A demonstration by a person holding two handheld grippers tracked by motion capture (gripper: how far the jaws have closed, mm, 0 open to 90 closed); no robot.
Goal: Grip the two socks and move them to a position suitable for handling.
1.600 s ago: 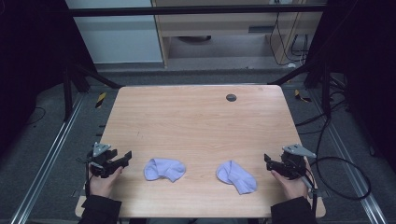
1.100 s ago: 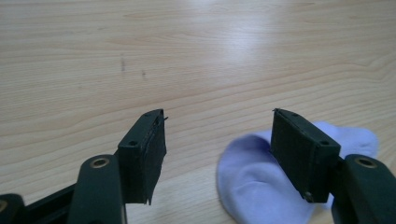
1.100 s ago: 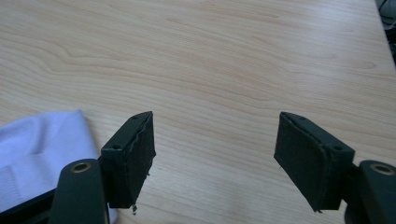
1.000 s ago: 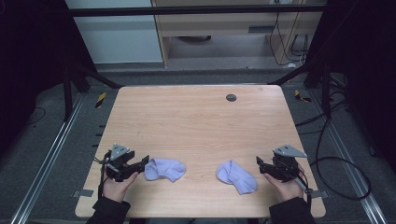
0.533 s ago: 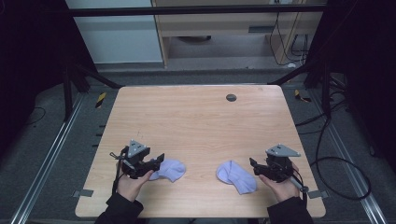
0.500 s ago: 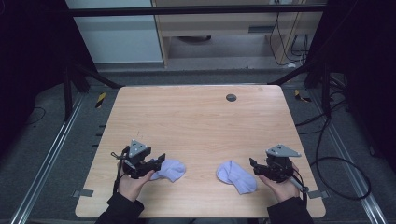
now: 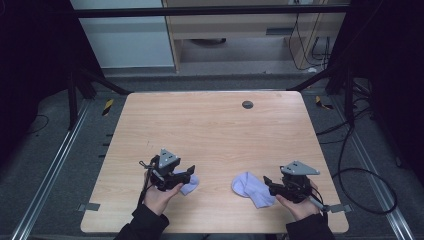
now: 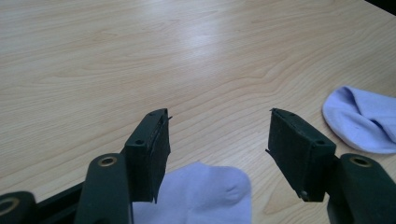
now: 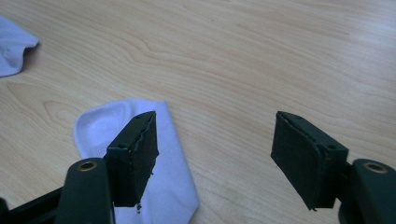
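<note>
Two pale lilac socks lie on the wooden table (image 7: 215, 130) near its front edge. My left gripper (image 7: 189, 172) hovers over the left sock (image 7: 191, 186), hiding part of it. In the left gripper view that sock (image 8: 205, 191) lies low between the jaws of my left gripper (image 8: 217, 114). They have just been closing a little but stand wide, with no pad touching the sock. My right gripper (image 7: 268, 183) sits at the right sock's (image 7: 250, 187) edge. Its jaws have also just been closing a little and are still open. The right sock (image 9: 175, 172) lies under one jaw of the right gripper (image 9: 215, 116), with bare wood between them.
A small dark round disc (image 7: 247, 104) sits near the table's far edge. Each gripper view also catches the other sock farther off (image 8: 362, 119) (image 9: 11, 42). Cables trail over the floor at the right (image 7: 360, 175). Black frame legs stand around the table.
My left gripper has moved right along the front edge and now stands over the left sock. The right gripper has edged slightly left toward the right sock. The socks have not moved.
</note>
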